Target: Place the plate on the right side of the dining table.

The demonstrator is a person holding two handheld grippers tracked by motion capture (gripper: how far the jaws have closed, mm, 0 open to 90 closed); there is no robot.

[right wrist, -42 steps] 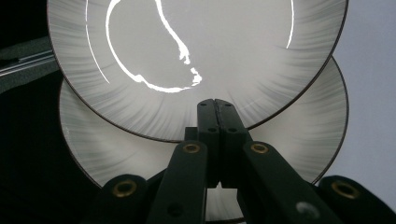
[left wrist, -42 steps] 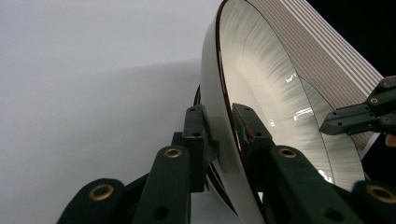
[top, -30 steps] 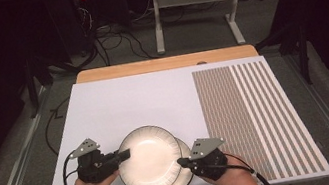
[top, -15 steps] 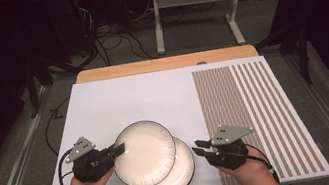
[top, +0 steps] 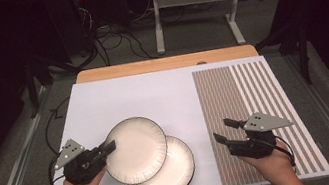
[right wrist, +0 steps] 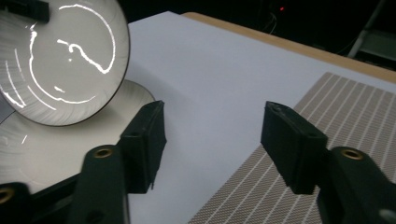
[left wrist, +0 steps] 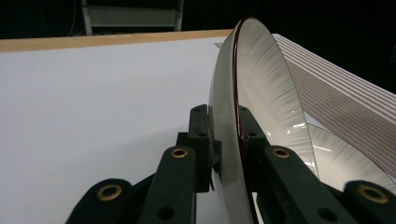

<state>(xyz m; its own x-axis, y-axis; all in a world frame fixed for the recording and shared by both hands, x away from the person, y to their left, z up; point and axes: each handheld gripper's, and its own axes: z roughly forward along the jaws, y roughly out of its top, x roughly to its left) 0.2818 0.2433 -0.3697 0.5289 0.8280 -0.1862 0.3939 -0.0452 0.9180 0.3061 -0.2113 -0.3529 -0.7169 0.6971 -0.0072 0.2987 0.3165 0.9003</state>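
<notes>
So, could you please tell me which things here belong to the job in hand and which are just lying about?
In the job:
- upper plate, clamped at its rim by the left claw
- lower plate, lying flat on the table
- right claw, jaws just opened, nothing between them

Lying about:
- striped mat
- white board
- floor cables

Your left gripper (top: pixel 109 147) sits at the near left of the white board (top: pixel 142 91), jaws clamped on the upper plate's (top: pixel 136 150) rim. Your right gripper (top: pixel 224 132) hovers near the board's right side, jaws just spread apart, nothing between them.
</notes>
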